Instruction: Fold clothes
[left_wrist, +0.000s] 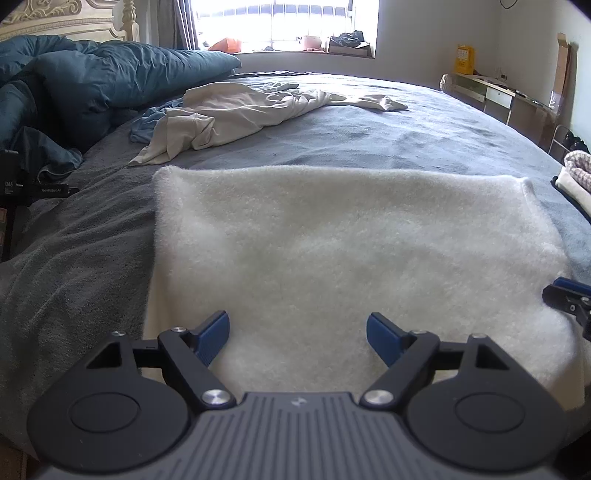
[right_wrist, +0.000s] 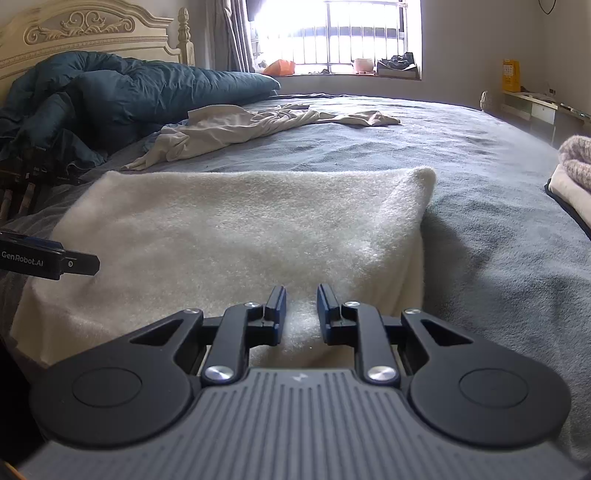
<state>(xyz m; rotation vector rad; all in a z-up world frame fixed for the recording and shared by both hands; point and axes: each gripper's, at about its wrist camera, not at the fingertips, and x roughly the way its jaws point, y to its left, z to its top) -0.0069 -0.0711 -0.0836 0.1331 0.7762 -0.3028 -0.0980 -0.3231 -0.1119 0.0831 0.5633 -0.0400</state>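
Observation:
A fluffy white garment (left_wrist: 332, 251) lies folded into a flat rectangle on the grey bed; it also shows in the right wrist view (right_wrist: 229, 236). My left gripper (left_wrist: 297, 339) is wide open just above its near edge, holding nothing. My right gripper (right_wrist: 301, 314) hovers over the garment's near right part, its jaws a narrow gap apart with nothing visibly between them. The right gripper's tip (left_wrist: 565, 295) shows at the right edge of the left wrist view. The left gripper's body (right_wrist: 48, 260) shows at the left of the right wrist view.
A crumpled cream garment (left_wrist: 236, 114) lies farther back on the grey bedsheet (left_wrist: 406, 136). A teal duvet (left_wrist: 92, 85) is heaped at the back left. A stack of folded clothes (right_wrist: 576, 173) sits at the right edge. A desk (left_wrist: 498, 92) stands beyond the bed.

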